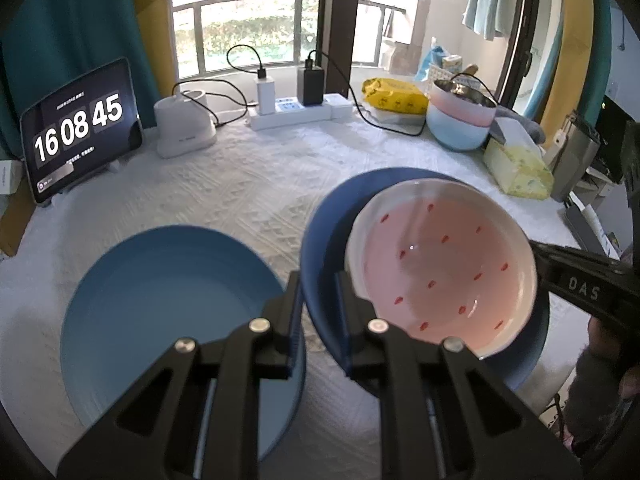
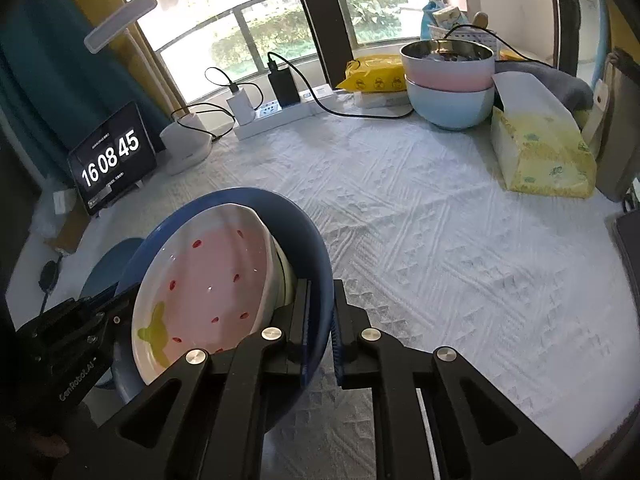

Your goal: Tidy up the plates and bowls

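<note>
Both tools clamped on one rim: left tool (image 1: 318, 300) pinching the near-left edge of the dark blue round bowl (image 1: 320, 232), right tool (image 2: 320, 312) gripping its opposite edge. Nested inside, tilted, a pink ceramic strawberry-print bowl (image 1: 440, 264). Near the bench's front edge, on the white textured cloth (image 2: 440, 220), just beside a lighter blue round plate (image 1: 168, 300).

Risk, judged from here: uneven lifting, inner bowl sliding and tipping out, being loose and already askew; thin rim slipping from either grip.

Round, so no long axis; blue bowl's opening facing up, pink bowl's mouth leaning toward the left tool's side.
</note>
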A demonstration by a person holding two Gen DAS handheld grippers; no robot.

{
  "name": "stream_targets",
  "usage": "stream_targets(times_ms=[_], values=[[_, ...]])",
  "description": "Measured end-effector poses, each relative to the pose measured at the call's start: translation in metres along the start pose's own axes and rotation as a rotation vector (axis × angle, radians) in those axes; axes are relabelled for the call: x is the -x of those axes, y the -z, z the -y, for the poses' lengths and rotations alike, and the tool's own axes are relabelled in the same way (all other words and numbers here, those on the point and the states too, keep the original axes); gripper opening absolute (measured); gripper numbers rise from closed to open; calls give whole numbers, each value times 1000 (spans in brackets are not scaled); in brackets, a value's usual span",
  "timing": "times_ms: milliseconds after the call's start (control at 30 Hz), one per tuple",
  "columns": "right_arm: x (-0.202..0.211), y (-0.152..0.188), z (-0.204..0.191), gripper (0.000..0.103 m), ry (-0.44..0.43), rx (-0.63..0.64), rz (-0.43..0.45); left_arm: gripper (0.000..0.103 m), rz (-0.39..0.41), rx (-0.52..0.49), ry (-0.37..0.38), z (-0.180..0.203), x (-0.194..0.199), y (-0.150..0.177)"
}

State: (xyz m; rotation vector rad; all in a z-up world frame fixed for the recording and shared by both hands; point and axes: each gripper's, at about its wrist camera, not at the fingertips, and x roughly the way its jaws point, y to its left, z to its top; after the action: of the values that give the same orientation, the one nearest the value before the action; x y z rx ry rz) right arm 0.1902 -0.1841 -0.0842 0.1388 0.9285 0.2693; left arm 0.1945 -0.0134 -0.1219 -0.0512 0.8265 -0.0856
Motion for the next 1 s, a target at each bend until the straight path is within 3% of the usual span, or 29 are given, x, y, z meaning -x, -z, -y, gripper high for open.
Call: stream_targets(times_ms=[1000], values=[[26,10,7,11,24,-18,28,14,14,-6,58,13,19,2]])
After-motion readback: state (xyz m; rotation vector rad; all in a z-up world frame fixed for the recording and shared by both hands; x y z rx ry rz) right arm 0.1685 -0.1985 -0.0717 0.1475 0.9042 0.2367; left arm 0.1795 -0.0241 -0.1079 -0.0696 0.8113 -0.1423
